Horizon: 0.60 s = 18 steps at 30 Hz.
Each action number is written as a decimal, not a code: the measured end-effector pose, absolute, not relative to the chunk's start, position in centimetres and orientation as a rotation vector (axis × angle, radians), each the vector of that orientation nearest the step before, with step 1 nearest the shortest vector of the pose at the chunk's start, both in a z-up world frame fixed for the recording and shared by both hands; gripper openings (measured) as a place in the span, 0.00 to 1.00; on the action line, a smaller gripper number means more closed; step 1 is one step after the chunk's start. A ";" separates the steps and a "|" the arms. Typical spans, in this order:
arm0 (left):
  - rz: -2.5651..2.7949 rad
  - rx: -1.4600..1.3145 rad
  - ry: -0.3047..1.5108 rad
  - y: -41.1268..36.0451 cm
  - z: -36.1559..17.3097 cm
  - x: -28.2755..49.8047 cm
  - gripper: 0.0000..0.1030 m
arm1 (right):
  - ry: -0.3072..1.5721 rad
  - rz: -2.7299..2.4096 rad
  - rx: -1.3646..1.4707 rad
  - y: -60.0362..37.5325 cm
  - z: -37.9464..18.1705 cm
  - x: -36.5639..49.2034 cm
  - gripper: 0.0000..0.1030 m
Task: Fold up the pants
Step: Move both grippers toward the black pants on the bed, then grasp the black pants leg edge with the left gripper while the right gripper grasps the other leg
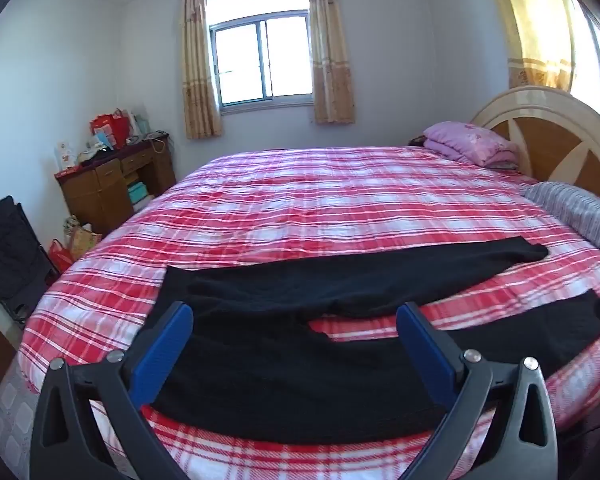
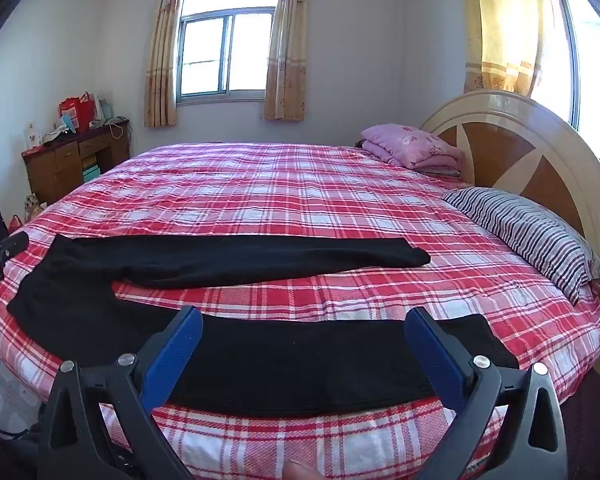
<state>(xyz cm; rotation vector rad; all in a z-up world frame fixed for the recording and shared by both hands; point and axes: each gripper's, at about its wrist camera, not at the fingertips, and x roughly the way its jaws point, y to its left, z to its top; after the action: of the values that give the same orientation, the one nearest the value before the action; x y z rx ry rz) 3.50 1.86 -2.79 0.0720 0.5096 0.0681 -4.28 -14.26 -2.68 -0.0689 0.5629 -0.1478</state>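
Pants (image 2: pixel 236 260), black, spread flat on red plaid bed (image 2: pixel 300 192); two legs apart in a V, near leg along the bed edge, far leg pointing toward striped pillow (image 2: pixel 528 228). Waist end at left in right wrist view.

Left gripper (image 1: pixel 294 322): jaws spread wide, blue pads (image 1: pixel 164 352) either side of the waist and seat area, nothing pinched; contact with cloth cannot be told.

Right gripper (image 2: pixel 304 326): jaws spread wide over the near leg, nothing pinched; contact unclear.

Pink folded bedding (image 2: pixel 412 146) near headboard (image 2: pixel 512 132). Wooden desk (image 2: pixel 72 160) by far wall.
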 end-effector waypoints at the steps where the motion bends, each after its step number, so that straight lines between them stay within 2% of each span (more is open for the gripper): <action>1: 0.091 0.083 0.510 2.3 -3.1 4.2 1.00 | 0.576 -0.154 -0.073 -14.6 -2.9 -3.9 0.99; 7: 0.199 0.109 0.574 8.4 -5.5 11.1 1.00 | 0.687 -0.152 -0.048 -16.9 -6.4 -0.1 0.99; 14: 0.272 0.067 0.742 18.0 -8.8 20.5 0.99 | 0.713 -0.112 -0.028 -19.9 -6.9 4.9 0.99; 15: 0.262 0.055 0.764 18.3 -9.3 21.2 0.96 | 0.725 -0.118 -0.033 -20.3 -7.1 5.6 0.99; 17: 0.240 0.022 0.822 19.7 -10.5 22.8 0.83 | 0.750 -0.134 -0.037 -21.2 -7.7 7.1 0.99; 18: 0.210 0.003 0.872 20.3 -11.6 23.9 0.82 | 0.764 -0.137 -0.033 -21.7 -7.9 7.7 0.99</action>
<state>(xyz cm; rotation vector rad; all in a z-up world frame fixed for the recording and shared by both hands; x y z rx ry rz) 23.92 20.30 -11.56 0.0026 0.8718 0.2098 7.71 -21.70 -7.95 -0.0334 0.7642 -0.1374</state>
